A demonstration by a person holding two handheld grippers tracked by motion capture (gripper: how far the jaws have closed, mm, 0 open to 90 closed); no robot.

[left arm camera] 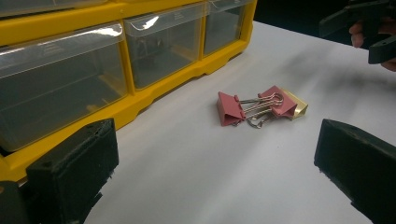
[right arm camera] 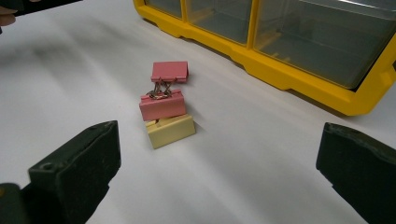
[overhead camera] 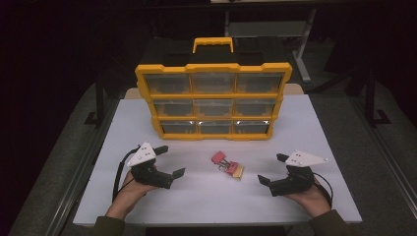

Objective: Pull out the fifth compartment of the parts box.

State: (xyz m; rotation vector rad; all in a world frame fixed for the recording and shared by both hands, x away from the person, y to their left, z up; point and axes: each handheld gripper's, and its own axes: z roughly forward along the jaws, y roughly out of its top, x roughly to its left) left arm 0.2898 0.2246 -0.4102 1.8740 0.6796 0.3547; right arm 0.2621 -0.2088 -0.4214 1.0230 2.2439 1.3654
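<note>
Pink and yellow binder clips [overhead camera: 227,165] bunched mid-desk [overhead camera: 206,196] with wire handles tangled, midway between left gripper [overhead camera: 169,161] and right gripper [overhead camera: 273,169], both jaws wide apart and empty: likely to lift together or skid toward the yellow drawer organiser [overhead camera: 213,93]

Three clustered binder clips [overhead camera: 227,164], flat

You've got a yellow drawer organizer [overhead camera: 213,91] upright at the back of the white worktop [overhead camera: 305,128]: three rows of three clear drawers, black top, yellow carry handle [overhead camera: 213,43]. Grey floor and a metal frame [overhead camera: 268,29] sit behind.
</note>
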